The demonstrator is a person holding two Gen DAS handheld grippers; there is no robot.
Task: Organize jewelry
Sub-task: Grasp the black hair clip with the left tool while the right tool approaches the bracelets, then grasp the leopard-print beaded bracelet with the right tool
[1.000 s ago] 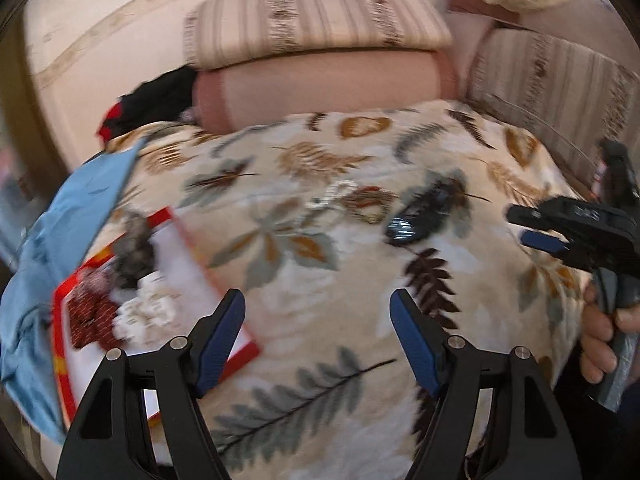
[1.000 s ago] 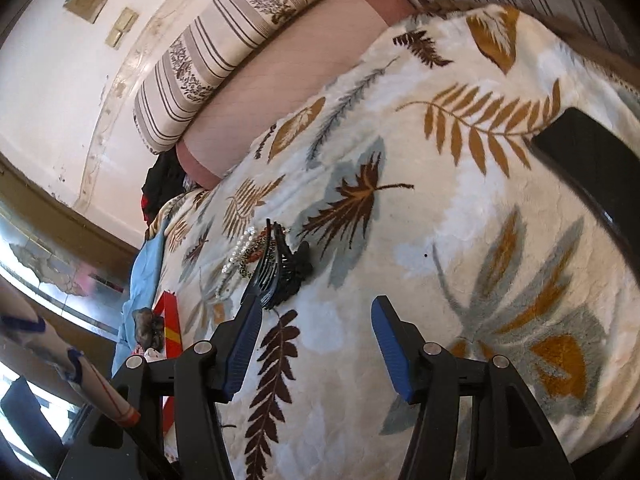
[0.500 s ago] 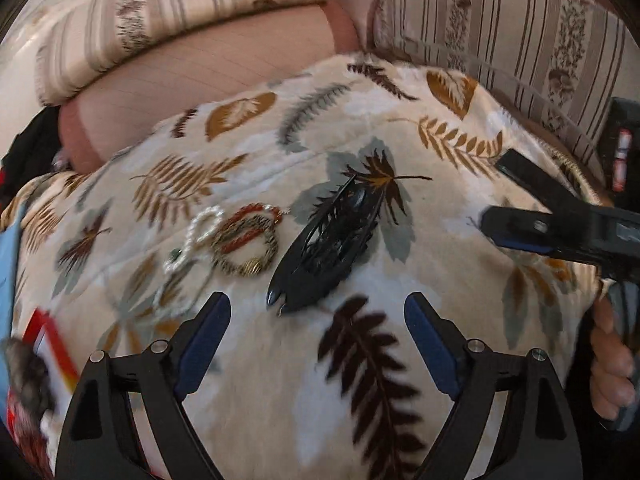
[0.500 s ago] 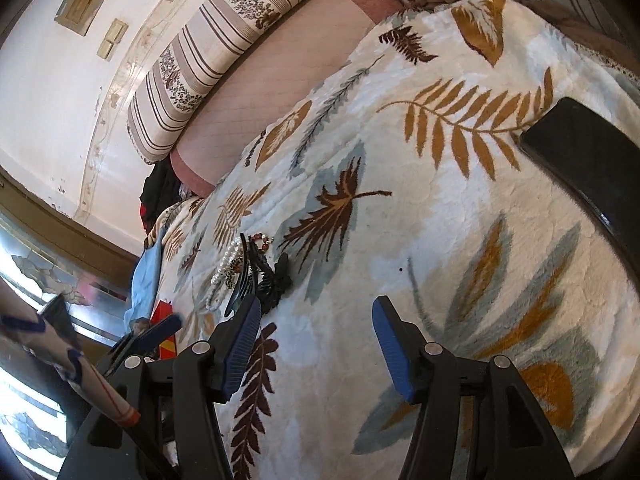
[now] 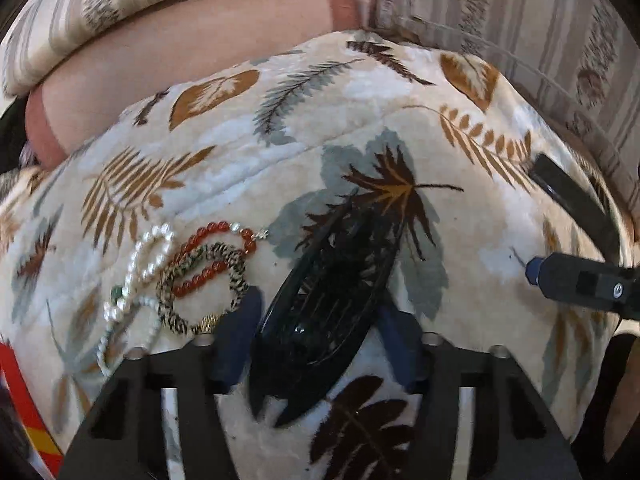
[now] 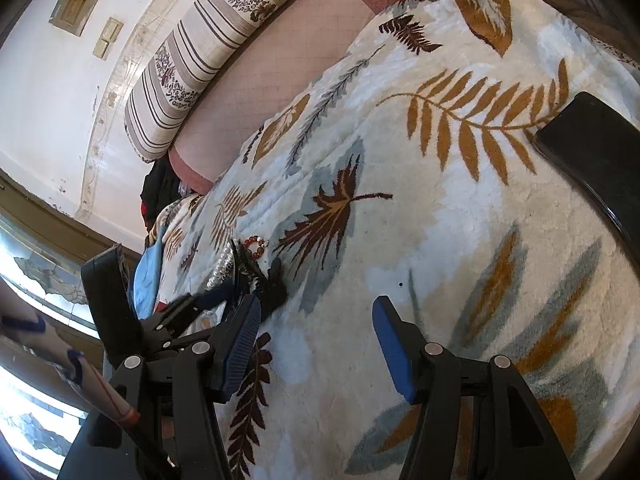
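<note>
Closing on black hair claw clip [image 5: 320,304]: L gripper [image 5: 316,332] jaws coming together w/ clip between the blue pads, contact not clear, clip lying on leaf-print blanket [image 5: 360,128]. Just beside clip, its left: pearl strand [image 5: 150,252], red bead bracelet [image 5: 216,256], striped bracelet [image 5: 236,280], bunched together. R gripper [image 6: 316,344] jaws apart, nothing between, over bare blanket. Black phone [image 6: 600,152] at blanket's right edge.
</note>
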